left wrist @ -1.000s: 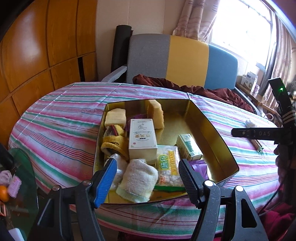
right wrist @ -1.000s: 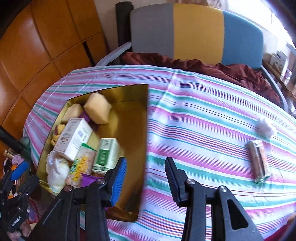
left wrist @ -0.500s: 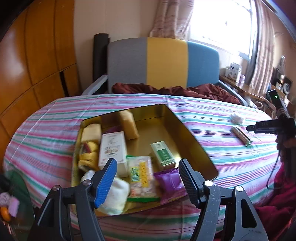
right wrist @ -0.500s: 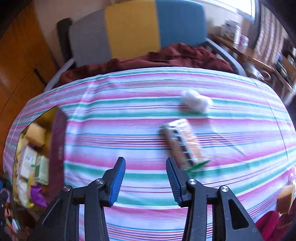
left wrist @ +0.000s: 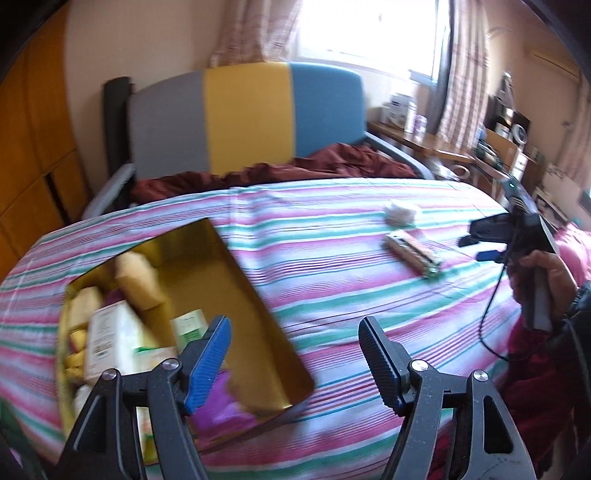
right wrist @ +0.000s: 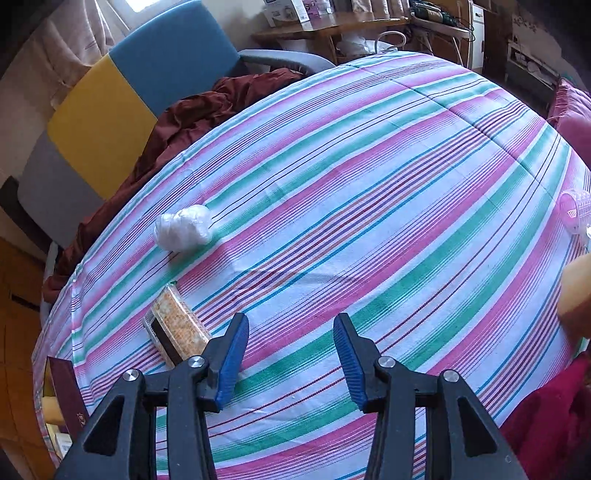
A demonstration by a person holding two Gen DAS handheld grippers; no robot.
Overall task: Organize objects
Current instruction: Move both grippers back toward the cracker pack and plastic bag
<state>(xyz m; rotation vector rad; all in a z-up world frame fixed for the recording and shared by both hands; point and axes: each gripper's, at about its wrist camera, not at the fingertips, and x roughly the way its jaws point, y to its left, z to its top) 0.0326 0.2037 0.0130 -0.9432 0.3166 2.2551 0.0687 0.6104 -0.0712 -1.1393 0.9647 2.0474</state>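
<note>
A gold box (left wrist: 266, 332) with several packets and cartons stands at the left of the striped tablecloth (right wrist: 369, 221). My left gripper (left wrist: 293, 354) hangs open above the box's right wall, holding nothing. Farther right lie a wrapped snack bar (left wrist: 412, 253) and a white wad (left wrist: 400, 214). My right gripper (right wrist: 291, 354) hovers over bare cloth just right of the snack bar (right wrist: 177, 328). Its jaws are opening with nothing between them. The white wad (right wrist: 183, 229) lies beyond the bar. The left wrist view shows the right gripper (left wrist: 480, 247) in a hand beside the bar.
A chair with a grey, yellow and blue back (left wrist: 247, 110) and a maroon cloth (left wrist: 295, 166) stands behind the table. A pink plastic cup (right wrist: 574, 212) and a yellow block (right wrist: 576, 295) sit at the table's right edge. A wooden desk (right wrist: 351, 26) stands behind.
Both views have swung right. The right gripper left the box, crossed the cloth to the snack bar, rolled, and its jaws widened. The left gripper shifted toward the box's right wall.
</note>
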